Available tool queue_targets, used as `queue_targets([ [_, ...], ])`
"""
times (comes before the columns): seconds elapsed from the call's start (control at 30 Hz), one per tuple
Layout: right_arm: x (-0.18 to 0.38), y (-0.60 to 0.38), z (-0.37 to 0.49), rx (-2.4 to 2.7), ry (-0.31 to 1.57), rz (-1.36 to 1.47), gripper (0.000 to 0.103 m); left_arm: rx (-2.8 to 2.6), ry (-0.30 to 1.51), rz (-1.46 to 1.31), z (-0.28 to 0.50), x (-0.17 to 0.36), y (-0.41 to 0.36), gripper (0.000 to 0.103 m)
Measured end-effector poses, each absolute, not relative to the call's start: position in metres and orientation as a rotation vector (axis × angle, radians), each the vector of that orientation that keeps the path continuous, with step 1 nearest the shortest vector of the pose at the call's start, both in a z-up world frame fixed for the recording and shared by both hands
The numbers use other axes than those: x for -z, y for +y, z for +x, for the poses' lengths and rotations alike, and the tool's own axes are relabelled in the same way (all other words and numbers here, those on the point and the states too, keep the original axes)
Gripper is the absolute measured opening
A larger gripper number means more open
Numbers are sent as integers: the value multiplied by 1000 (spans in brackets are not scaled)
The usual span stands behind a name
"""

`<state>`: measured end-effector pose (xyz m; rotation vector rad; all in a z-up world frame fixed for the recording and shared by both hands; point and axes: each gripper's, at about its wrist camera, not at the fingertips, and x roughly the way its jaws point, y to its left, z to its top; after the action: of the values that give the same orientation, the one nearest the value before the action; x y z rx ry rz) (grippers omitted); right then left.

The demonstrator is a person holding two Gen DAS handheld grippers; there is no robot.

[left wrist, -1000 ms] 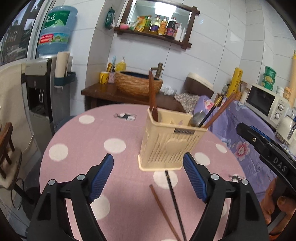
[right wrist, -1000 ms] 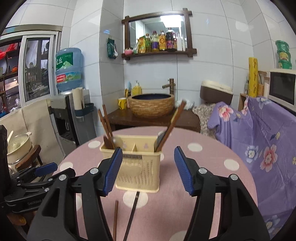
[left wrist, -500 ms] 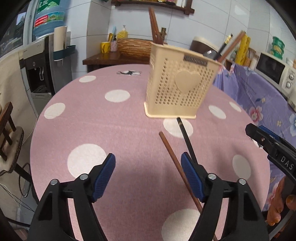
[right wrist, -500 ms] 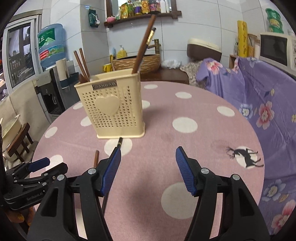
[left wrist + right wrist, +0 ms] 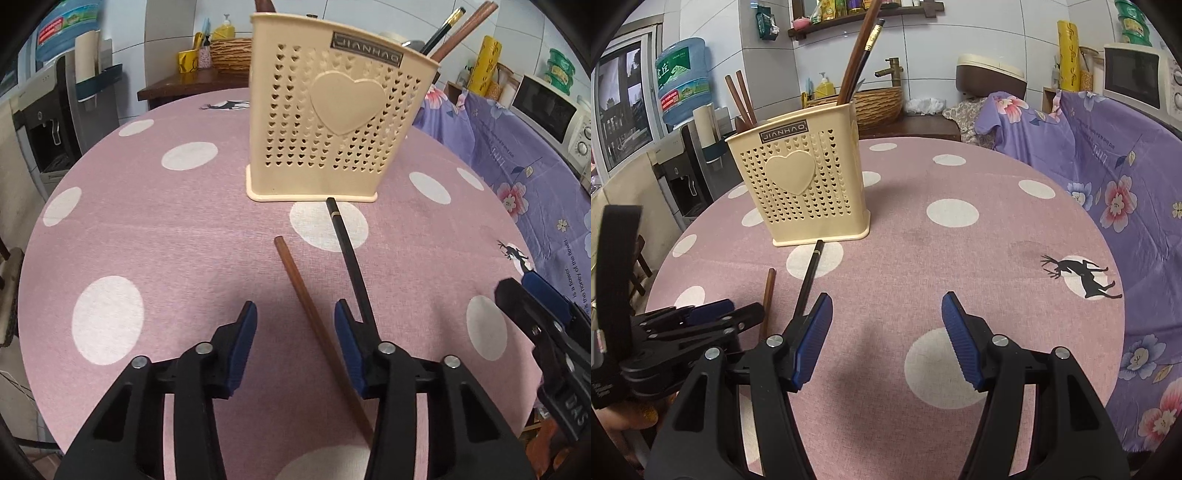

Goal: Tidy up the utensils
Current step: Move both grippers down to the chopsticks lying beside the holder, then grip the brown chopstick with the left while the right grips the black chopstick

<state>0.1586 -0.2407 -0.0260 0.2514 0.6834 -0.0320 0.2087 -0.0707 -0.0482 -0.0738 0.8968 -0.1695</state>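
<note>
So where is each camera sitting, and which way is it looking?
Left wrist view: on the left gripper, low over the table, facing the holder; brown chopstick between its open fingers; right gripper at the edge.
Right wrist view: on the right gripper, open over bare cloth, facing the holder; left gripper at lower left.
Both share the holder, brown chopstick and black chopstick.

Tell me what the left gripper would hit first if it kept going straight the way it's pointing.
Probably the brown chopstick, lying on the table between the open fingers of the left gripper; beyond it stands the cream utensil holder. Depth is hard to judge.
</note>
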Motion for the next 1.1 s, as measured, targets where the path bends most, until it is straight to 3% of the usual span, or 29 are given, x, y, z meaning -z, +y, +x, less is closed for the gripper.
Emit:
queue_targets([
  [0.33,25,-241,166,9,705,262,62,136,898,13,217,53,-79,14],
  [0.73,45,-195,226,-171,860,269,61,97,910,-14,216,52,-33,13],
  [1.1,59,-163,284,-108,929,152,42,101,895,-16,206,53,-17,13],
])
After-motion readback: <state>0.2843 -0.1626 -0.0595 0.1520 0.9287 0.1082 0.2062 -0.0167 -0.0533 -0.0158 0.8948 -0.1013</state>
